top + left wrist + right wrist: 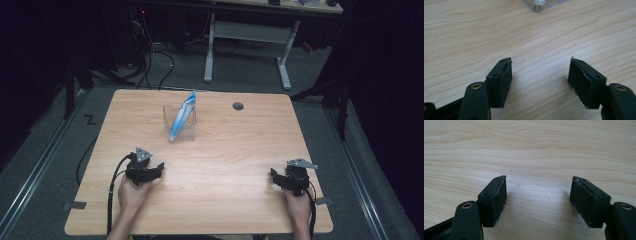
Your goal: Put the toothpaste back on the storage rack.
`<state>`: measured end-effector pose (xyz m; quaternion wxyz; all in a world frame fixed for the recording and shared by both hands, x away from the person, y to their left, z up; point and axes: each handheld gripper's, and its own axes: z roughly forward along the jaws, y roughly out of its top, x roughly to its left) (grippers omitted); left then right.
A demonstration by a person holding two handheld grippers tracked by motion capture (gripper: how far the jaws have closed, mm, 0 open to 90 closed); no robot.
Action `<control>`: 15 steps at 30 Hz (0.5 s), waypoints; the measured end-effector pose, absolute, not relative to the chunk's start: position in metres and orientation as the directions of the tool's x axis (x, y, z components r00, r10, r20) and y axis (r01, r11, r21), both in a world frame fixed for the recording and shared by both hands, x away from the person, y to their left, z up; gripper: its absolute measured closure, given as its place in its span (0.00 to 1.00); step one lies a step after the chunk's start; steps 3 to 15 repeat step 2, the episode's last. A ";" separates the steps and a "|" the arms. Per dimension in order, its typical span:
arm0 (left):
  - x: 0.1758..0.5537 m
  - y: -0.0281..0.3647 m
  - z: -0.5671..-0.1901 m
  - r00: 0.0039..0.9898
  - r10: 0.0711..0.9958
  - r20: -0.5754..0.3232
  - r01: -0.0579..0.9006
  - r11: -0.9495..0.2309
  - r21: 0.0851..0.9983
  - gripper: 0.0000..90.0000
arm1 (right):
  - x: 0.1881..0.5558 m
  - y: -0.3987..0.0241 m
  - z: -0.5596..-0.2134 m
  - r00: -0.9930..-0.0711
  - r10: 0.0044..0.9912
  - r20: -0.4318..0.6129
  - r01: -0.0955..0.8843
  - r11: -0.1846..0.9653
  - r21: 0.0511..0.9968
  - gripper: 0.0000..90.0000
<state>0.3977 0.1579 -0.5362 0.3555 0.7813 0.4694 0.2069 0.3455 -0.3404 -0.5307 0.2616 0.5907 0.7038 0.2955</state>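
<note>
So the blue-and-white packet was stood in a clear holder toward the far middle of the wooden table, leaned with its long axis running from low-near-left up to far-right, top end pointed away from the person. It was placed ahead and a bit right of the left gripper, which was clearly nearer than the right gripper. Both sets of jaws were spread wide, nothing held, parked low over bare wood.
</note>
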 end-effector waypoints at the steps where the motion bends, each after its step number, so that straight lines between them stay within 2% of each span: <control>1: 0.398 0.158 -0.536 0.474 0.881 -0.010 0.586 -0.307 0.750 0.40 | 0.346 -0.340 -0.531 -0.165 0.986 -0.019 0.677 0.127 0.725 0.33; 15: 0.398 0.158 -0.536 0.474 0.880 -0.011 0.587 -0.307 0.750 0.40 | 0.346 -0.340 -0.531 -0.165 0.986 -0.019 0.677 0.127 0.725 0.33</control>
